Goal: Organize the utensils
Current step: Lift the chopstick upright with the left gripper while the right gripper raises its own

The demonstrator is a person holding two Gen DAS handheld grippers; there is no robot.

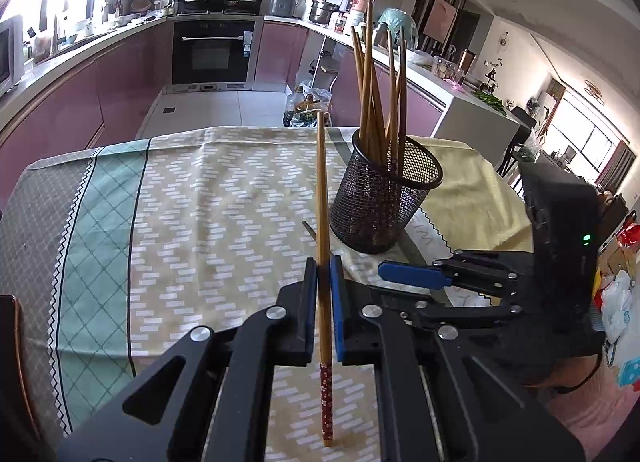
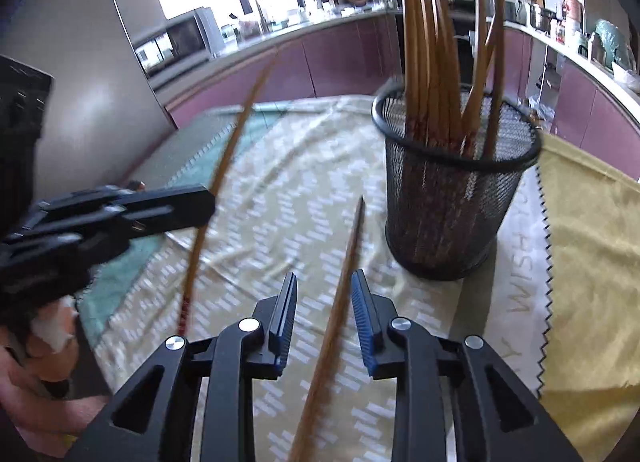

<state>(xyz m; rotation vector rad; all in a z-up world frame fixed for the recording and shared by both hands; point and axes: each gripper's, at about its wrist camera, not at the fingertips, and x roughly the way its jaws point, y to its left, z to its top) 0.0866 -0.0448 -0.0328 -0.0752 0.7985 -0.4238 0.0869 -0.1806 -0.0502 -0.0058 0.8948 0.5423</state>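
A patterned cloth [image 1: 192, 198] covers the desk [image 1: 12, 198], with a yellow cloth [image 2: 592, 246] laid over its right part. On the patterned cloth stands a black mesh holder [image 1: 380, 198], full of upright wooden chopsticks [image 1: 376, 94]. The left tongs [image 1: 323, 294] are closed tight on a single chopstick [image 1: 322, 190], held nearly upright just beside the holder, its red-patterned end hanging below the pads. The right tongs [image 2: 325, 322] stand apart, gripping nothing; a second chopstick [image 2: 340, 286] lies on the cloth between their pads, pointing toward the holder.
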